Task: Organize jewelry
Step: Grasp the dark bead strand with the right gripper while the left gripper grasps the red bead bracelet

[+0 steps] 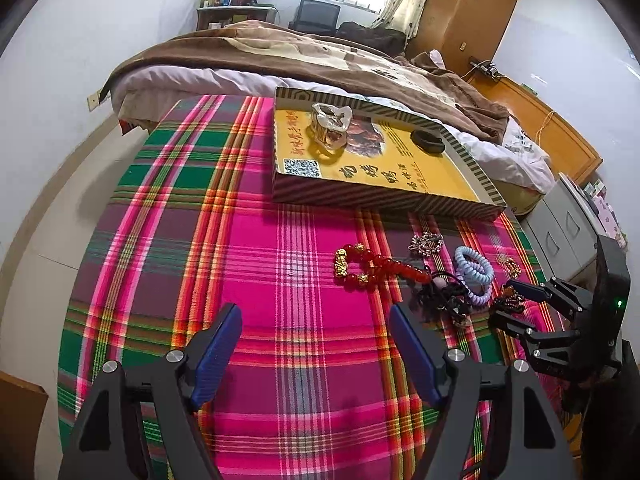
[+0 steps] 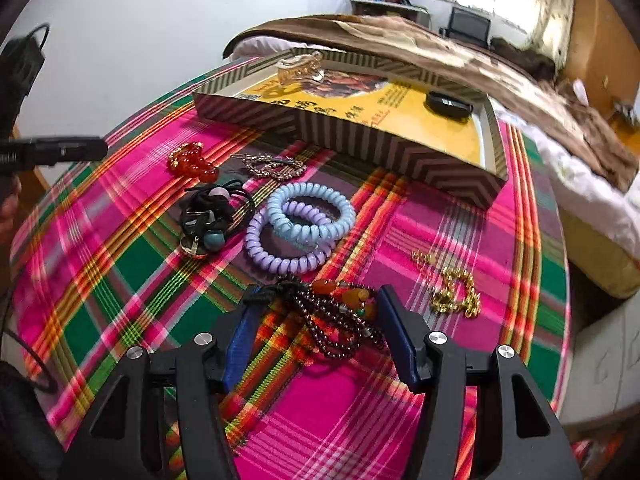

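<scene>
Black jaws with blue pads stand apart on the right gripper (image 2: pixel 316 332), which tilts down at the lower middle of the right wrist view; a dark bead bracelet (image 2: pixel 336 320) with amber beads lies between the pads, and no pad visibly presses on it. The left gripper (image 1: pixel 316 344) also angles down, its jaws wide and released over bare plaid tablecloth (image 1: pixel 260 264), holding nothing. A red and gold bracelet (image 1: pixel 368 268) lies just above its right pad. Blue and lilac coil hair ties (image 2: pixel 304 228) overlap mid-frame beside a black hair tie tangle (image 2: pixel 212 216), hard to sort out. A gold chain (image 2: pixel 452 288) lies at right. The striped box (image 2: pixel 360 140) at top holds a clear claw clip (image 2: pixel 300 68) and a dark item, blurred. A bed (image 1: pixel 280 56) lies behind
</scene>
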